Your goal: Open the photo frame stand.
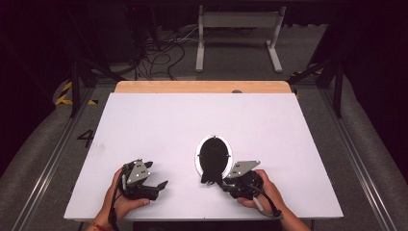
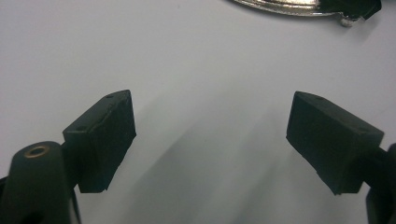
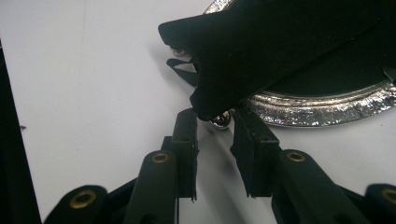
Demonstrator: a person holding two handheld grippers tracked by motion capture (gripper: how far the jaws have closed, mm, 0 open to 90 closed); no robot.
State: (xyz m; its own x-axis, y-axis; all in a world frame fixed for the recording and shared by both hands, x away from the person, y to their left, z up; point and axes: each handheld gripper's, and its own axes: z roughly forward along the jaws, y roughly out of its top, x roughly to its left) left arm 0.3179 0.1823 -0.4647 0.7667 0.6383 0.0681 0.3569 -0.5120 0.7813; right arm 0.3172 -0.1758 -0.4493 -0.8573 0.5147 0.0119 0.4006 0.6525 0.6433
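While my right gripper [image 3: 214,122] sits low at the near edge of the white table [image 1: 159,120], I see its jaws drawn close with only a narrow gap between them, right at a small shiny metal knob [image 3: 220,120] on the rim of an oval silver tray [image 3: 327,105]. Whether the pads actually pinch that knob or the cloth above it I cannot tell. A black cloth [image 3: 280,46] lies draped over the tray, one corner hanging just above the jaw tips. From the high view, the right gripper [image 1: 219,182] touches the near end of the tray [image 1: 197,159], which lies a little right of the table's centre with the dark cloth [image 1: 213,158] covering its middle.

My left gripper [image 1: 155,181] rests well apart to the left, jaws spread wide over bare table, holding nothing. Its own camera catches the tray's rim [image 2: 280,7] at the top edge.
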